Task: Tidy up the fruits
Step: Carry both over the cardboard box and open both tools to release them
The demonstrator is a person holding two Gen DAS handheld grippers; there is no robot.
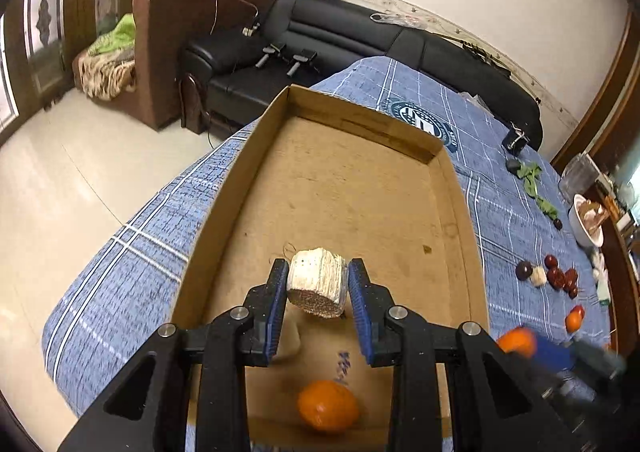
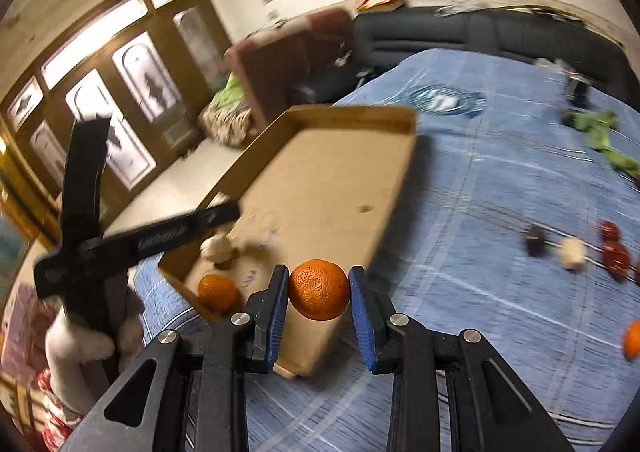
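Note:
My left gripper [image 1: 318, 282] is shut on a pale, rough chunk [image 1: 317, 282] and holds it above the floor of the open cardboard box [image 1: 348, 188]. An orange [image 1: 327, 406] lies in the box's near end. My right gripper [image 2: 319, 288] is shut on another orange [image 2: 319, 289], held over the box's near right corner [image 2: 320, 336]. In the right wrist view the left gripper [image 2: 216, 248] shows with its pale chunk, beside the orange in the box [image 2: 218, 291]. The right gripper shows blurred in the left wrist view [image 1: 516, 344].
The box sits on a blue checked cloth [image 1: 504, 212]. To its right lie dark red fruits [image 1: 560, 276], a dark round fruit [image 1: 523, 270], a pale chunk [image 1: 538, 276], an orange [image 1: 573, 321] and green leaves [image 1: 532, 176]. A white bowl [image 1: 586, 220] stands at the right edge. A black sofa [image 1: 340, 36] is behind.

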